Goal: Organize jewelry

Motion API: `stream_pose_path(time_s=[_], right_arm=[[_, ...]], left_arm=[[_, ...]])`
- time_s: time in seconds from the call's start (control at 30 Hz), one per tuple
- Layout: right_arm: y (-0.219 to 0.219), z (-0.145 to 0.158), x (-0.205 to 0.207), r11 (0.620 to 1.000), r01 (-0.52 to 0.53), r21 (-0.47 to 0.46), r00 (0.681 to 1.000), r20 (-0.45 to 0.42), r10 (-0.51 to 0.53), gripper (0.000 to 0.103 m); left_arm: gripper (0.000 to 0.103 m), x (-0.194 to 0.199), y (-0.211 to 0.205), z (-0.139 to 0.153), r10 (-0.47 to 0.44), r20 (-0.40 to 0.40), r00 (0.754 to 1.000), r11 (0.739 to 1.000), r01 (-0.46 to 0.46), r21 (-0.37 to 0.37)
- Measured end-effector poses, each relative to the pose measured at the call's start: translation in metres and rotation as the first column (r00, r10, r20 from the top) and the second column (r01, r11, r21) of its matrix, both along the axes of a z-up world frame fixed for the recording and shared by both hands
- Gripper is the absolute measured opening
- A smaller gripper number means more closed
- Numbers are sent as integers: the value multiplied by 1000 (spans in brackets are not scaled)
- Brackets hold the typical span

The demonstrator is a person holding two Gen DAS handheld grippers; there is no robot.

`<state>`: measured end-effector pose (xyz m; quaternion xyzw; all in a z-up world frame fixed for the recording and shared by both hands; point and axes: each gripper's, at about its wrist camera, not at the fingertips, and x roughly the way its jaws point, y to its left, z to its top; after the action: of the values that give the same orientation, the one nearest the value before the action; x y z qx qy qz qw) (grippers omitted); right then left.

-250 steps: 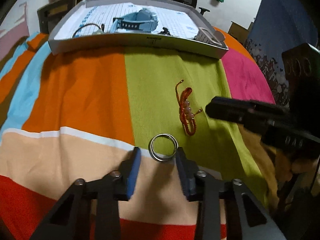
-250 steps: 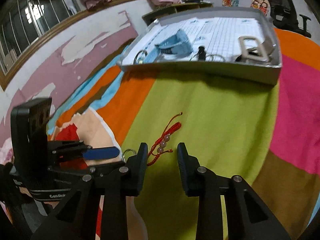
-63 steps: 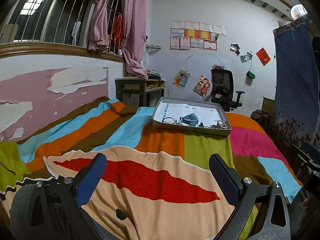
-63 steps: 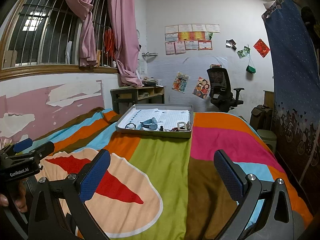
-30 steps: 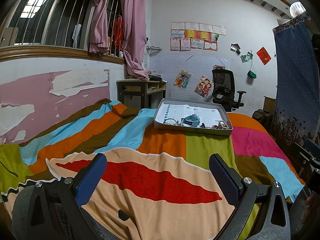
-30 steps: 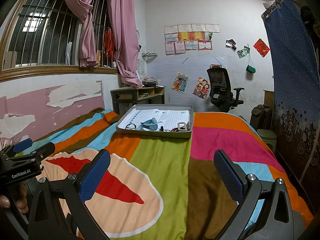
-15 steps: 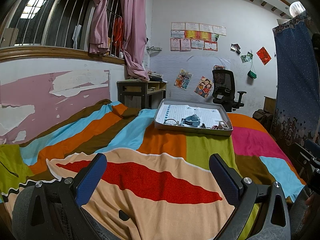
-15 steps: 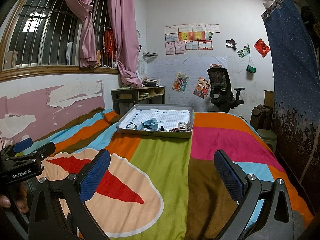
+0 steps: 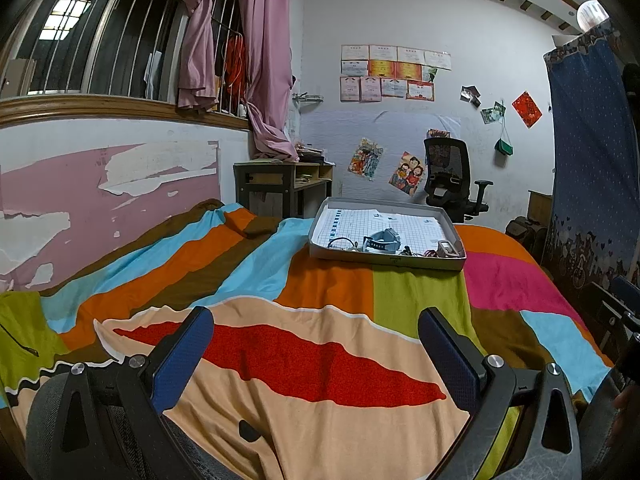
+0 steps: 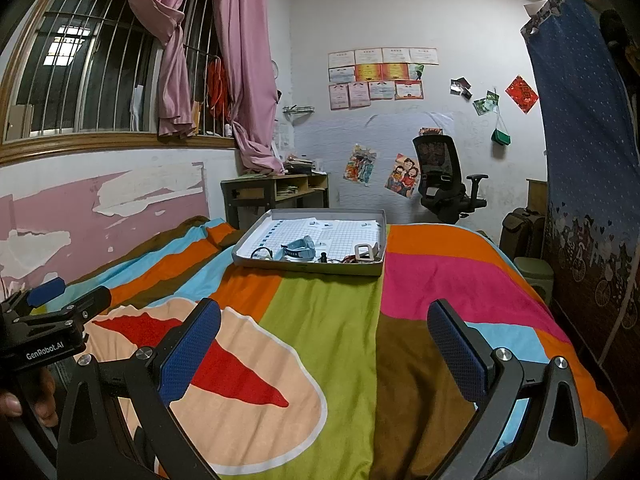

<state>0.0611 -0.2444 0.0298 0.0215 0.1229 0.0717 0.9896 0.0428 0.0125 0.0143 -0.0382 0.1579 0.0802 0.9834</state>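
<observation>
Left wrist view: the left gripper (image 9: 316,344) hangs spread wide and empty over the striped bedspread (image 9: 320,280), well short of the grey jewelry tray (image 9: 386,260) holding a blue watch (image 9: 382,242).

Right wrist view: the right gripper (image 10: 324,340) gapes empty too; only here the left gripper's body (image 10: 48,332) shows, left of the tray (image 10: 308,268).

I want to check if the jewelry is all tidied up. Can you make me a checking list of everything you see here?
Surface: bright striped patchwork bedspread; no jewelry seen on it.
Job's things: shallow grey cardboard tray holding a light blue watch, a red cord bracelet and small pieces too tiny to name.
Clutter: nothing seen.
Grippers: left gripper and right gripper both have jaws wide apart, holding nothing, well short of the tray.
Cables: nothing seen.
Surroundings: black office chair, wooden desk, pink curtains.
</observation>
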Motion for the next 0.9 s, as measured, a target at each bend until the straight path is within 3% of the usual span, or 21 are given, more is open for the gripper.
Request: stream_pose_path(time_s=[0.9], right_arm=[[1,-1,-1,1000,1,2,1000,-1,-1,102]], left_arm=[[103,6,22,7,33,-5,999,999,-33,19]])
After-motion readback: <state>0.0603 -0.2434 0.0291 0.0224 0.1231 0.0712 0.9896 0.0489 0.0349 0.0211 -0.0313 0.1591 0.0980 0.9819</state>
